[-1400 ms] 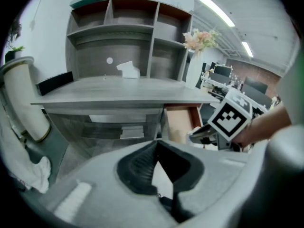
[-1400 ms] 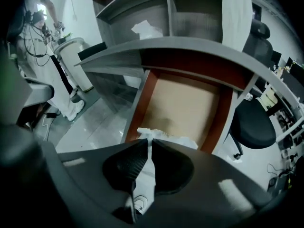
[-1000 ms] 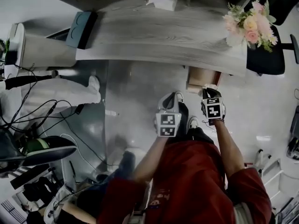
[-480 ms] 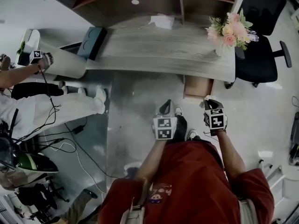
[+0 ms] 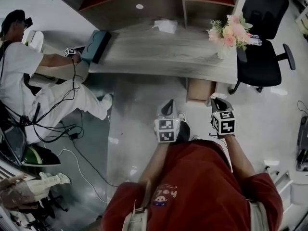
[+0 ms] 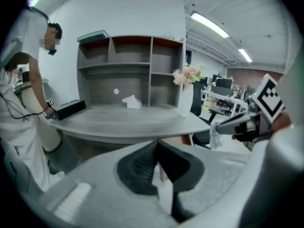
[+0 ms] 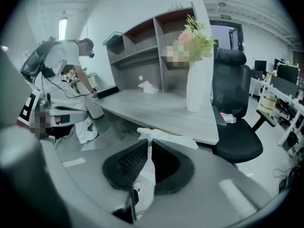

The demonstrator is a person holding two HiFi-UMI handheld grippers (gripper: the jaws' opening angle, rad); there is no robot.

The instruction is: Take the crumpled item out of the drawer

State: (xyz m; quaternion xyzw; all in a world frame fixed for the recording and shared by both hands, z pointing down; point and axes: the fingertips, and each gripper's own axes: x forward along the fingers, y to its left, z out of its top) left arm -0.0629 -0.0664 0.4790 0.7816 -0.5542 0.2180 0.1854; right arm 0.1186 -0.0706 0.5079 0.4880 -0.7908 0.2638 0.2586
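The crumpled white item (image 7: 160,136) is pinched between the pads of my right gripper (image 7: 149,145), and part of it sticks out past the tips. In the head view, my right gripper (image 5: 215,98) holds it just in front of the open brown drawer (image 5: 200,89) under the grey desk (image 5: 163,52). My left gripper (image 5: 168,107) hangs over the floor to the left of the drawer. Its jaws are shut in the left gripper view (image 6: 156,145), with nothing between them. That view also shows the crumpled item (image 6: 213,137) at the right.
On the desk stand a vase of flowers (image 5: 226,32), a white tissue (image 5: 166,25) and a black box (image 5: 96,44). A black office chair (image 5: 262,57) is at the desk's right end. A person in white (image 5: 29,81) stands at its left end, with cables (image 5: 72,134) on the floor.
The head view has shifted, so more of the shelves shows. The person in white has come to the desk's left end. Both grippers stay near the drawer, the right one still gripping the item.
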